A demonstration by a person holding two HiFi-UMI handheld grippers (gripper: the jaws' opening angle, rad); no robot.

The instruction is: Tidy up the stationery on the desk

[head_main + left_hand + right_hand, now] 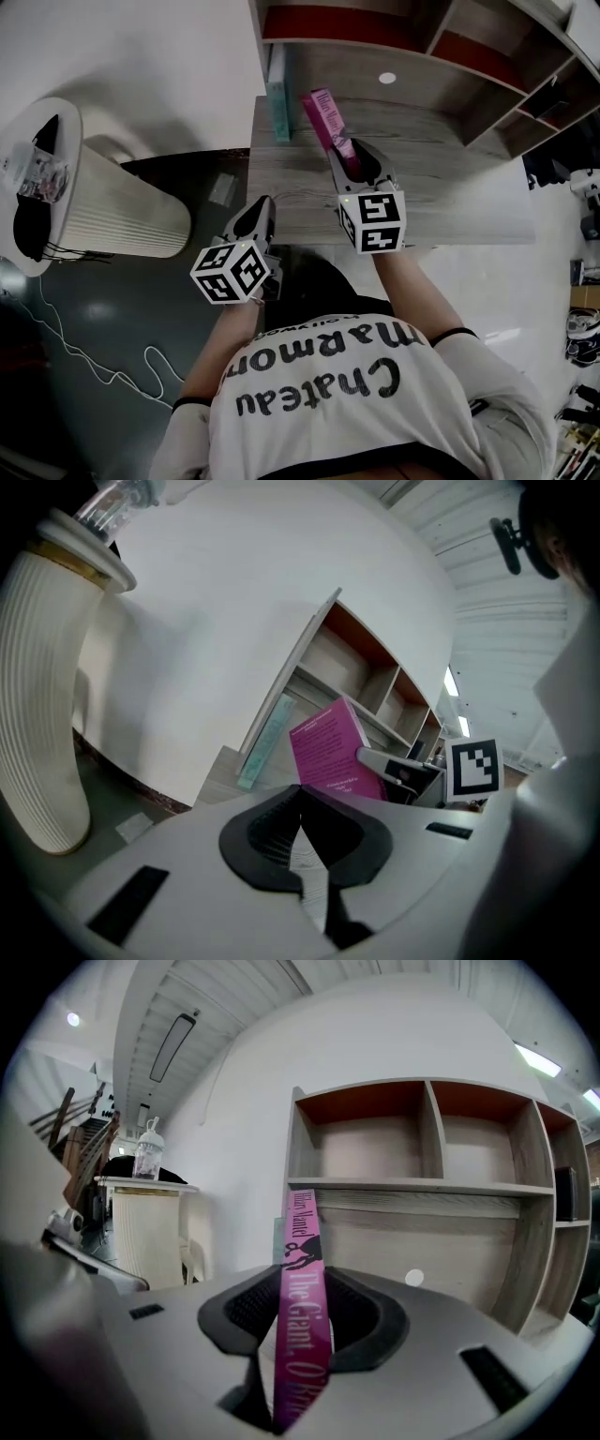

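Observation:
A pink paperback [329,122] stands tilted over the wooden desk [450,202], and my right gripper [351,157] is shut on its lower end. In the right gripper view its lettered spine [302,1279] runs upright between the two dark pads. A thin teal book [277,101] leans against the left wall of the shelf unit, just left of the pink one. My left gripper [262,210] hovers at the desk's front left edge, shut with nothing in it. From the left gripper view, beyond my left gripper [300,797], the pink cover [330,754] and the teal book [265,741] show.
A wooden shelf unit [412,47] with open compartments stands at the back of the desk. A white ribbed round stand [117,211] is on the floor to the left, with a bottle [37,169] and dark items on top. A white cable [84,361] trails over the floor.

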